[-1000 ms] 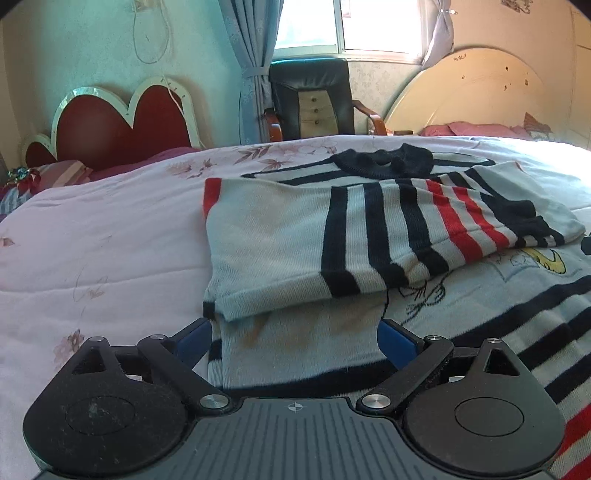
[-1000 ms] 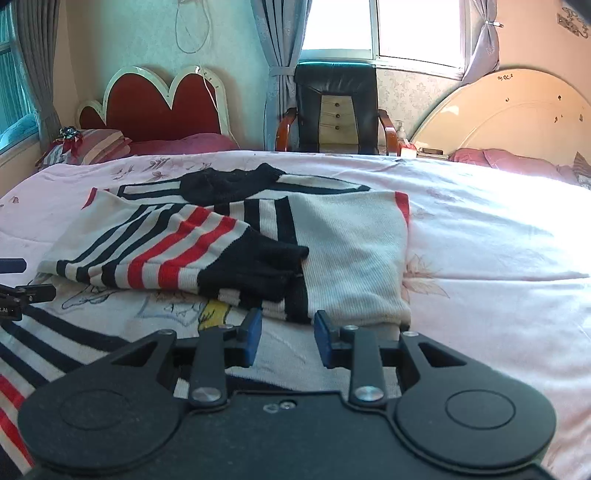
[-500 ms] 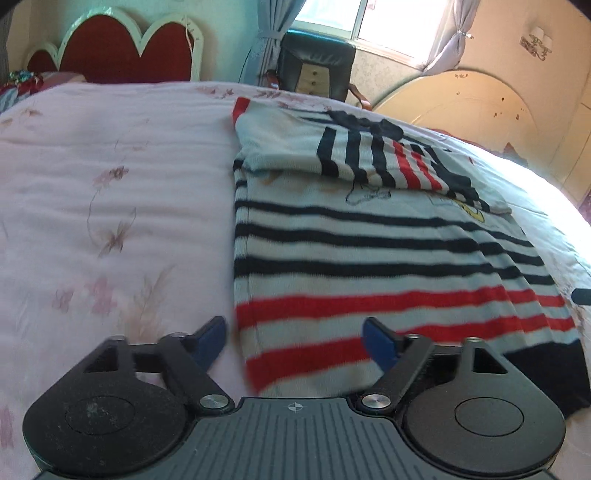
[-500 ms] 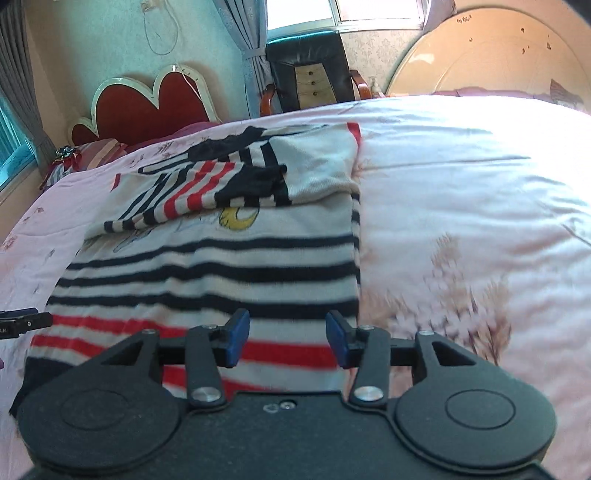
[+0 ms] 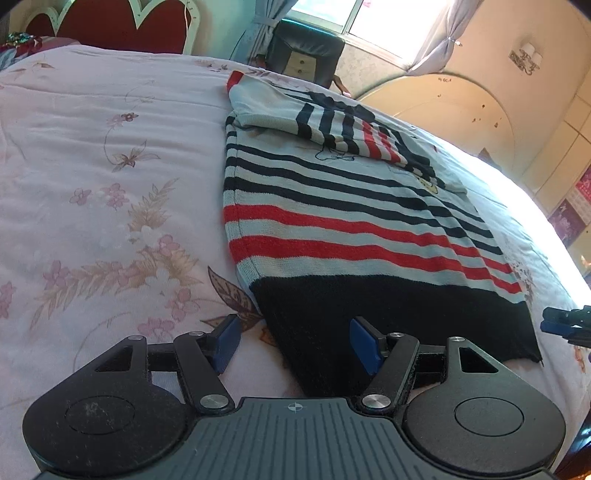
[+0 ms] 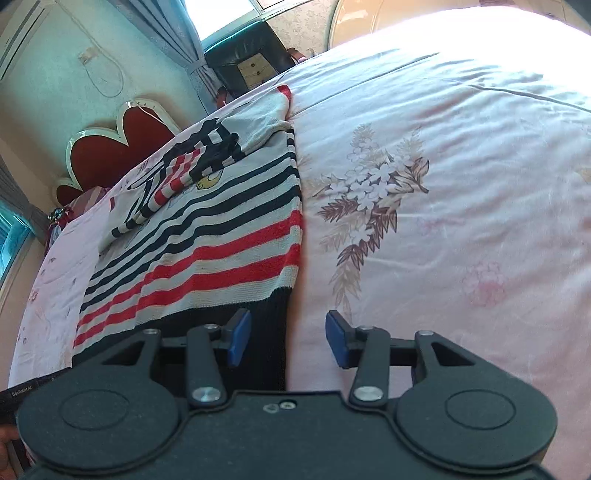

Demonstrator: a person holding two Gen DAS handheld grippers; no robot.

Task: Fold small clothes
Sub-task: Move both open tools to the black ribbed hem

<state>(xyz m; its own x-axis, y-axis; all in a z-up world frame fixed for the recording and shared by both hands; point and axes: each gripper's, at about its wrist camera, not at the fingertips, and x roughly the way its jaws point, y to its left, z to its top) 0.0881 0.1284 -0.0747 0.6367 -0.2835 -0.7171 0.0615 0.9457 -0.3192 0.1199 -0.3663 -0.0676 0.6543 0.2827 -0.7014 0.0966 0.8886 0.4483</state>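
A small striped sweater [image 5: 351, 206] lies flat on the bed, white with navy and red stripes and a black hem [image 5: 388, 314]; both sleeves are folded across its chest. My left gripper [image 5: 293, 343] is open, its jaws astride the hem's left corner. My right gripper [image 6: 282, 338] is open, its jaws astride the hem's right corner [image 6: 271, 332]. The same sweater shows in the right wrist view [image 6: 207, 236]. The right gripper's blue tips show at the right edge of the left wrist view [image 5: 565, 321].
The pink floral bedspread [image 5: 92, 184] surrounds the sweater. A red heart-shaped headboard [image 5: 103, 26], a black chair [image 5: 306, 51] under the window and a second cream headboard [image 5: 454, 107] stand at the far end.
Both grippers pulled back from the folded sleeves down the sweater to its black hem corners and tilted lower. The right gripper's jaws opened wider.
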